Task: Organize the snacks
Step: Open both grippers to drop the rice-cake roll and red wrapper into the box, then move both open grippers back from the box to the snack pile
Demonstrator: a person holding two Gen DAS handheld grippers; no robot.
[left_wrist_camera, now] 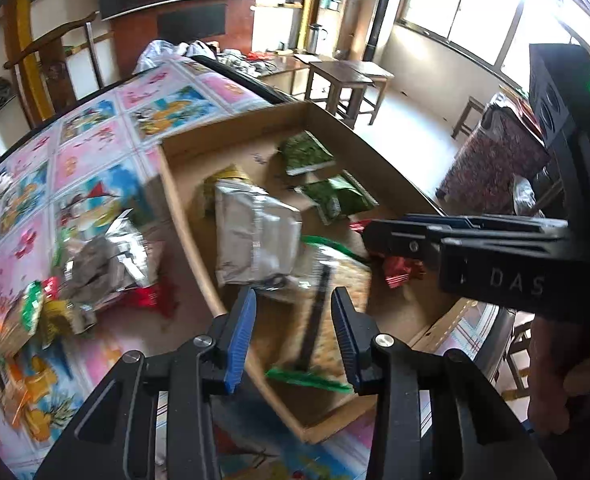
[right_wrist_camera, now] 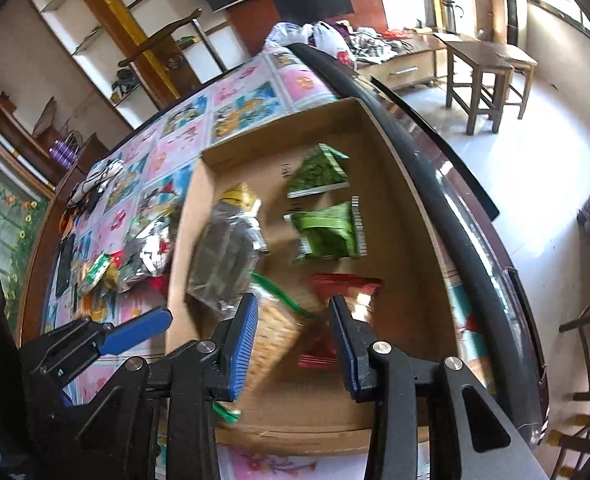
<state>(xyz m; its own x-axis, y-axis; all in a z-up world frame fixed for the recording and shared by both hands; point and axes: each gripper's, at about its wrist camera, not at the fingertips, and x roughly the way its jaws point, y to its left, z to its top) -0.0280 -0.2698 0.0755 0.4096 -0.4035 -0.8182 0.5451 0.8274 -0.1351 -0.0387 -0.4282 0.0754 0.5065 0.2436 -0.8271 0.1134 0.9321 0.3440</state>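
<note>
The left gripper point(left_wrist_camera: 293, 312) hangs over the near end of the cardboard tray point(left_wrist_camera: 183, 216), its blue-padded jaws apart with nothing pressed between them. Below the gap lies a green-edged cracker packet point(left_wrist_camera: 337, 280), lying loose on the tray floor. The right gripper point(right_wrist_camera: 291, 320) hovers above the same near end, jaws likewise parted and bare of any load; it shows from the side in the left wrist view point(left_wrist_camera: 369, 236).

Just past the cracker packet, against the tray's left wall, rests a silver foil bag point(left_wrist_camera: 255, 236) with a yellow packet point(left_wrist_camera: 225, 178) behind it. Red packets point(right_wrist_camera: 345, 286) lie toward the tray's right wall, and two green packets, one point(right_wrist_camera: 329, 232) nearer and one point(right_wrist_camera: 319, 170) at the far end, lie beyond them.

Outside the tray's left wall, on the patterned tablecloth point(left_wrist_camera: 95, 148), a loose heap of snacks point(left_wrist_camera: 95, 264) waits: silver, red, green and yellow wrappers, blurred. The tray sits at the table's right edge.
</note>
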